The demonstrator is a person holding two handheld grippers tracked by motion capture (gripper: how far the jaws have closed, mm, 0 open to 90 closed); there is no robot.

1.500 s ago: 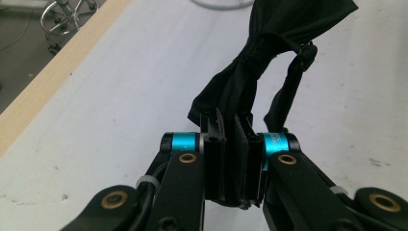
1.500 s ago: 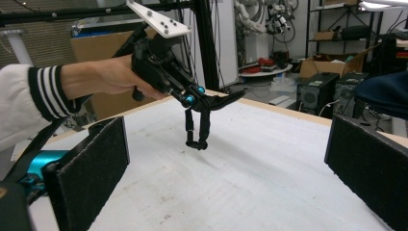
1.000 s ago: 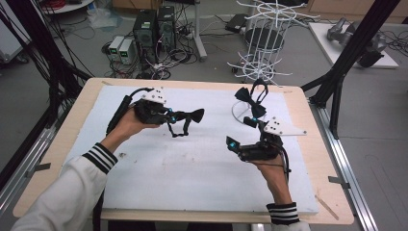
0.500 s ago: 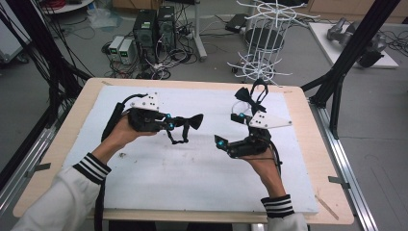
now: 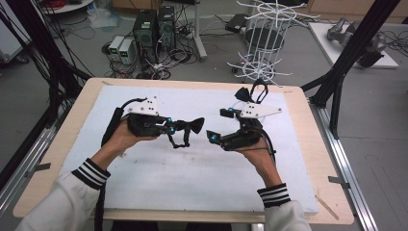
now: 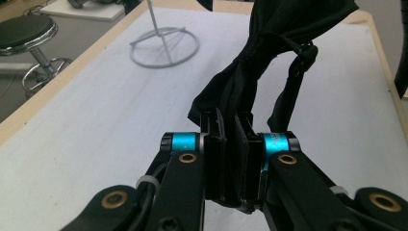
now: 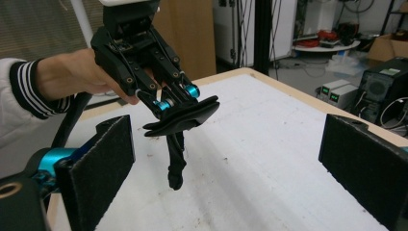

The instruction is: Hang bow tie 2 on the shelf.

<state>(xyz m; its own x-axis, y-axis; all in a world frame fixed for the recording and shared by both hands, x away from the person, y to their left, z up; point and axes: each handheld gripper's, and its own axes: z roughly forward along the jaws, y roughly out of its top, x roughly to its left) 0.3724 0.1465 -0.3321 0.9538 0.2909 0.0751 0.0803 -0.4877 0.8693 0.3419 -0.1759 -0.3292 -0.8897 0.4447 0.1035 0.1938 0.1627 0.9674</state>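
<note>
Left gripper (image 5: 179,126): jaws pressed together on a black cloth item (image 5: 190,129), held above the white table cover (image 5: 159,187).
Black cloth item: a flat part sticks out past the jaws; a strap or loop hangs below, clear of the cover in the right gripper view. What kind of item it is cannot be told; in the left gripper view its top is cut off by the frame edge.
Right gripper (image 5: 215,136): jaws spread wide and empty, pointing toward the cloth from just beside it.
Right gripper pads (image 7: 103,161): both cut off at the frame edges.
White wire rack (image 5: 263,41): on the floor beyond the table; another white ring base (image 6: 164,46) sits on the cover, its stem cut off.
</note>
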